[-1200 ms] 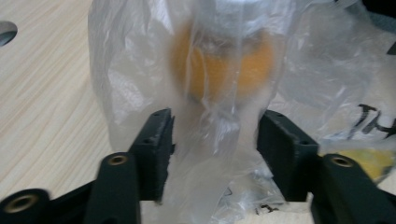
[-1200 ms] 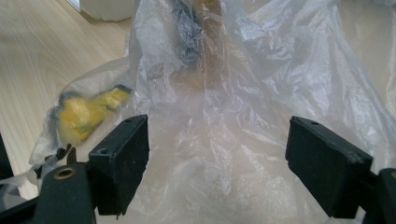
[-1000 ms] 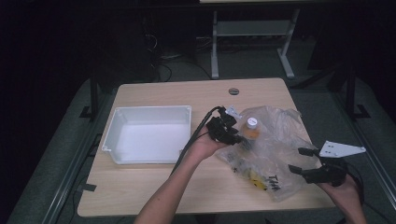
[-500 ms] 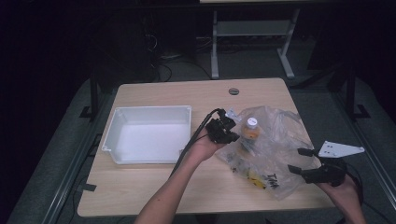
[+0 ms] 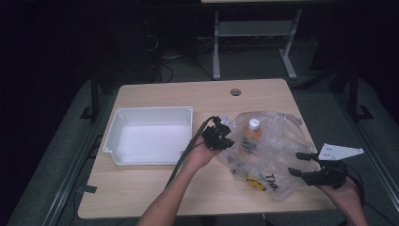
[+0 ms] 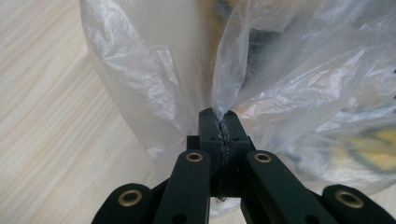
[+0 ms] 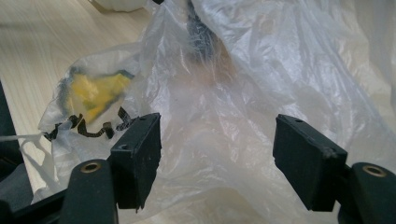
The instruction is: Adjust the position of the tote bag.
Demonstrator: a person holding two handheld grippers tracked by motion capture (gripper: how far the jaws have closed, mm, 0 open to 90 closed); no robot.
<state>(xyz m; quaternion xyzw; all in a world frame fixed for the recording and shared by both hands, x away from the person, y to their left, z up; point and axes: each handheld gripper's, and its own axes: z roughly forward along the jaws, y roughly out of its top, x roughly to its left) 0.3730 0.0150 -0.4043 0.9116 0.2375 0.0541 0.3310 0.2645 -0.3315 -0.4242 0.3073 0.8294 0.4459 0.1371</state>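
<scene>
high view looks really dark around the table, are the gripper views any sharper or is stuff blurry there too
High view: the floor is near black, only the table is lit. Left gripper view: the jaws and the pinched plastic bag are sharp, the things inside blur. Right gripper view: the jaws are crisp; the yellow item in the bag is soft.

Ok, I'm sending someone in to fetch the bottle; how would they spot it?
On the wooden table, look right of the white bin to the clear plastic bag. The bottle stands inside it near the left gripper, the one item there with a white cap and orange contents.
</scene>
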